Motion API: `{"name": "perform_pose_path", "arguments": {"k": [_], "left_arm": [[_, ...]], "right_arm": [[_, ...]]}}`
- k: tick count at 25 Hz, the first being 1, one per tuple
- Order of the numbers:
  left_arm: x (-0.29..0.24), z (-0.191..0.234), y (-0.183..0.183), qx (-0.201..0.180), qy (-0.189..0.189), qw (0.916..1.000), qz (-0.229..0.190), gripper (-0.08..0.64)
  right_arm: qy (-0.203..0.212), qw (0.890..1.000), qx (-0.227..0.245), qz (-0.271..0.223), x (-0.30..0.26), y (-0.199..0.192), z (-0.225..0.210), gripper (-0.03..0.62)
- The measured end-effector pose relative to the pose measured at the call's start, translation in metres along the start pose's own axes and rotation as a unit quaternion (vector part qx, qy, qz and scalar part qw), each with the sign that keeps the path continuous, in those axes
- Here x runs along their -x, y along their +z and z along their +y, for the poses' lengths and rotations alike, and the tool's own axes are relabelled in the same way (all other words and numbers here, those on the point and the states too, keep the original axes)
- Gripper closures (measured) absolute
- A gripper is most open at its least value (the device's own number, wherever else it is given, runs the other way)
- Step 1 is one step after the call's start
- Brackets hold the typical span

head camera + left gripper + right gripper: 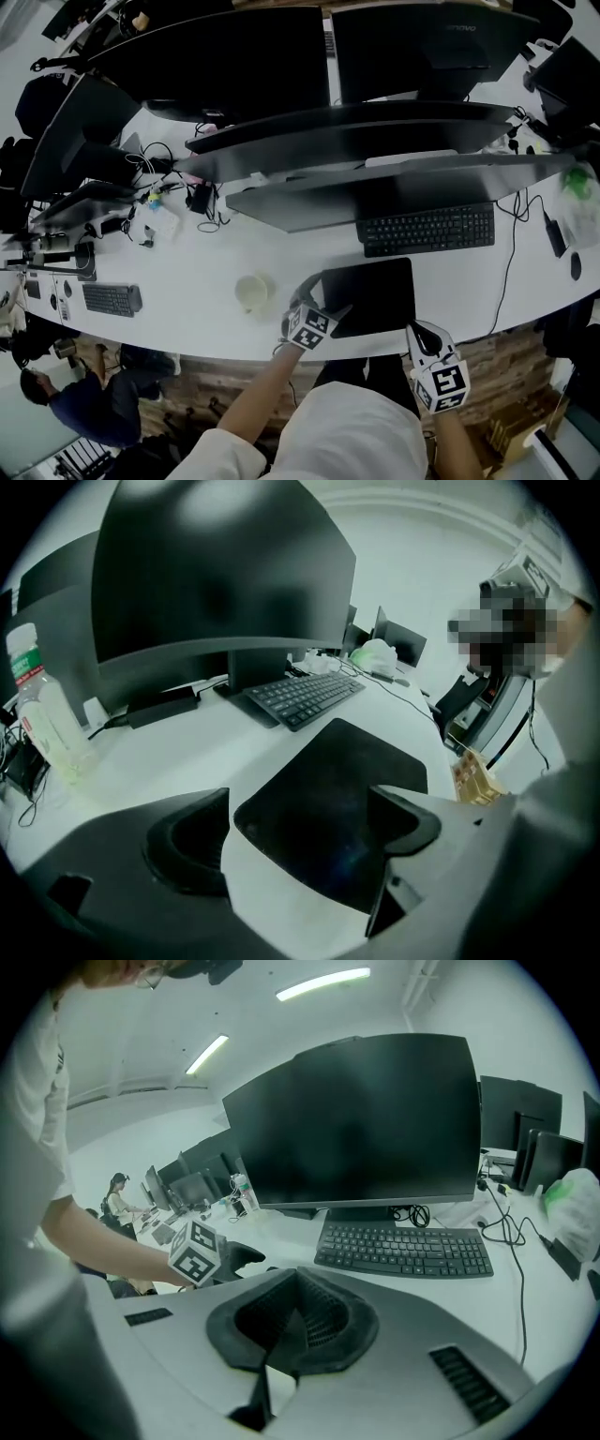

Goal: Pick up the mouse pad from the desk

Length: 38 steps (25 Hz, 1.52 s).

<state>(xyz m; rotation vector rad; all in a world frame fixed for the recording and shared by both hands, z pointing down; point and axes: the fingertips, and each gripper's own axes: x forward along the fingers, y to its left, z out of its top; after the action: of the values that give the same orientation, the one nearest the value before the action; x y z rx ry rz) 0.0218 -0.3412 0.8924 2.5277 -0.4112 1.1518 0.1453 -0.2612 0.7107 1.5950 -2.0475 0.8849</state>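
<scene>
The left hand-held gripper [300,808], jaws apart over the mouse pad's [347,761] near corner, should slip one jaw under that edge, then close.

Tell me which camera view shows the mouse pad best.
The left gripper view: the mouse pad lies large between the open left tongs. The head view shows it small; the right gripper view hides it.

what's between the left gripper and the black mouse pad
Nothing visible. The left gripper, jaws open, frames a corner of the flat black rectangular mouse pad on the white desk; the black keyboard lies beyond.
</scene>
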Motion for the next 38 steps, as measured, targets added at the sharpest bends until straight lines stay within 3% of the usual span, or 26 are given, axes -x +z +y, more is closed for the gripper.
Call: {"name": "perform_pose_path", "arguments": {"k": [4,10,18,25,33,38], "left_arm": [[-0.024,0.008,-0.009,-0.018,0.000,0.9993,0.031,0.053],[-0.041,0.011,-0.017,-0.035,0.007,0.9978,0.056,0.049],[-0.039,0.007,-0.018,-0.037,0.027,0.9978,0.049,0.084],[-0.036,-0.001,-0.020,-0.043,0.020,0.9974,0.054,0.194],[-0.034,-0.021,-0.022,-0.046,0.005,0.9971,0.061,0.486],[-0.024,-0.029,-0.016,-0.019,-0.013,0.9986,0.048,0.514]], "right_arm": [[0.017,1.000,0.004,0.009,-0.015,0.000,0.000,0.580],[0.022,1.000,-0.002,0.018,-0.023,-0.007,-0.008,0.580],[0.018,1.000,-0.017,0.020,-0.025,-0.009,-0.012,0.580],[0.012,1.000,-0.016,0.020,-0.021,-0.011,-0.008,0.580],[-0.001,1.000,-0.014,0.012,-0.012,-0.008,-0.004,0.580],[-0.008,1.000,-0.007,-0.001,-0.001,-0.003,0.001,0.580]]}}
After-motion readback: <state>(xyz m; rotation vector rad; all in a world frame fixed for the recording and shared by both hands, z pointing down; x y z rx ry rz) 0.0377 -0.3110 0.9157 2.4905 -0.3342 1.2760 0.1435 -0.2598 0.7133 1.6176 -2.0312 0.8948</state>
